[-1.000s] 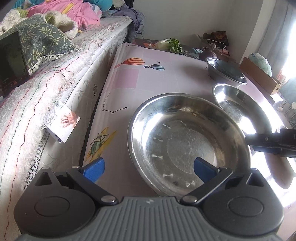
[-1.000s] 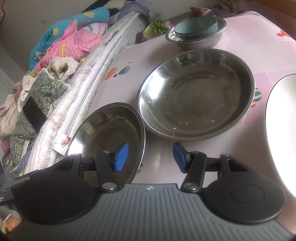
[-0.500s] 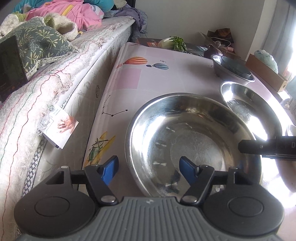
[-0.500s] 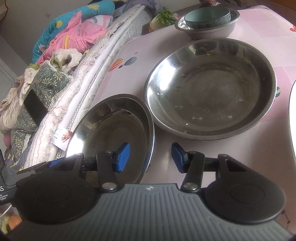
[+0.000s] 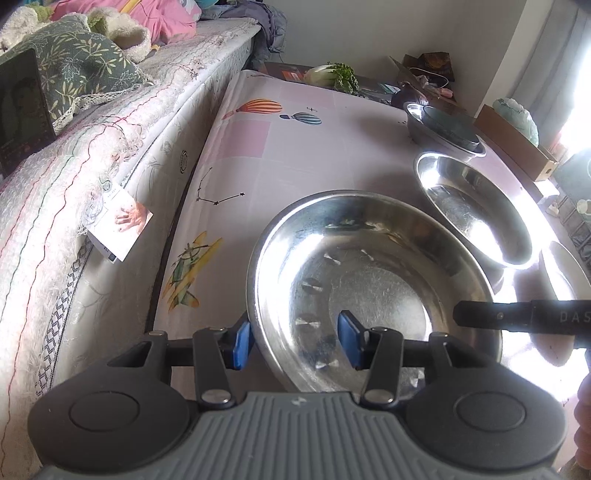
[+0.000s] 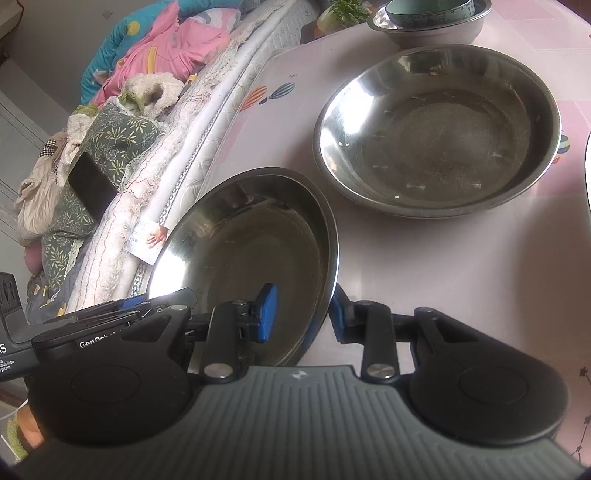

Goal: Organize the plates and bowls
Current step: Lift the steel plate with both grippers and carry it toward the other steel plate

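A steel bowl [image 5: 388, 266] sits nearest on the pink tablecloth; it shows in the right wrist view too [image 6: 251, 251]. My left gripper [image 5: 295, 341] straddles its near-left rim, one blue pad outside by the rim and one inside. The jaws are closing and the inner pad stands off the wall. My right gripper [image 6: 301, 314] straddles the bowl's right rim the same way. Its jaws are closing too, with a gap left at the inner pad. Behind lie a larger steel bowl [image 6: 439, 129] and a small steel bowl [image 6: 432, 37] holding a teal bowl [image 6: 428, 9].
A white plate [image 6: 588, 177] pokes in at the right edge. A bed [image 5: 92, 166] with blankets and pillows runs along the table's left side. Leafy greens [image 5: 336, 75] and a cardboard box [image 5: 517, 136] stand beyond the far end of the table [image 5: 295, 147].
Both grippers' jaws have narrowed around the near bowl's rim. The left pads have come in from well apart to close by the rim; neither hand has shifted much.
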### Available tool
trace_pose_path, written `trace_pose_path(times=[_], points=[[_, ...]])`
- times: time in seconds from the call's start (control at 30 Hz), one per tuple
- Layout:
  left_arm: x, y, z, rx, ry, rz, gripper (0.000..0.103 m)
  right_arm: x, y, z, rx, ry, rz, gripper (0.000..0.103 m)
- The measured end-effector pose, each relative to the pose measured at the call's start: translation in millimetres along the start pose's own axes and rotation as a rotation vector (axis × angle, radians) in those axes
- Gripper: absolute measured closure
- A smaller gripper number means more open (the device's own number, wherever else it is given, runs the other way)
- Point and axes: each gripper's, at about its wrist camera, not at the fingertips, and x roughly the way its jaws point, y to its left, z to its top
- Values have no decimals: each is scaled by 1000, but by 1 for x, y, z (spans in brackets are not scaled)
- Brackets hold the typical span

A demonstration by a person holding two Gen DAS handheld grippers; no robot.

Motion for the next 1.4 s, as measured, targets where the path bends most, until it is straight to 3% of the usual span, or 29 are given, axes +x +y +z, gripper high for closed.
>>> trace_pose_path(times=[0.17,0.4,0.53,0.63,0.77,0.97,1.4], points=[[-8,-6,-13,21,20,-32,54,-13,-8,-11,19,-21,-6,73],[2,-18,-7,81,-3,76,54,-12,-8,-2,-34,-100,-90,76],[8,-23,-2,89,-8,123,61,-8,-10,-2,-36,-99,-95,88],[8,-25,0,87,0,146,68,-8,-8,-4,-46,-104,-109,90],[6,-26,-1,85,23,120,70,-11,-11,-5,-36,-109,-116,90],[11,-35,-2,107,28,155,70,-8,-12,-6,-32,-103,-124,90],[6,-41,-6,87,49,155,72,-12,-13,-9,-27,-111,-143,89]])
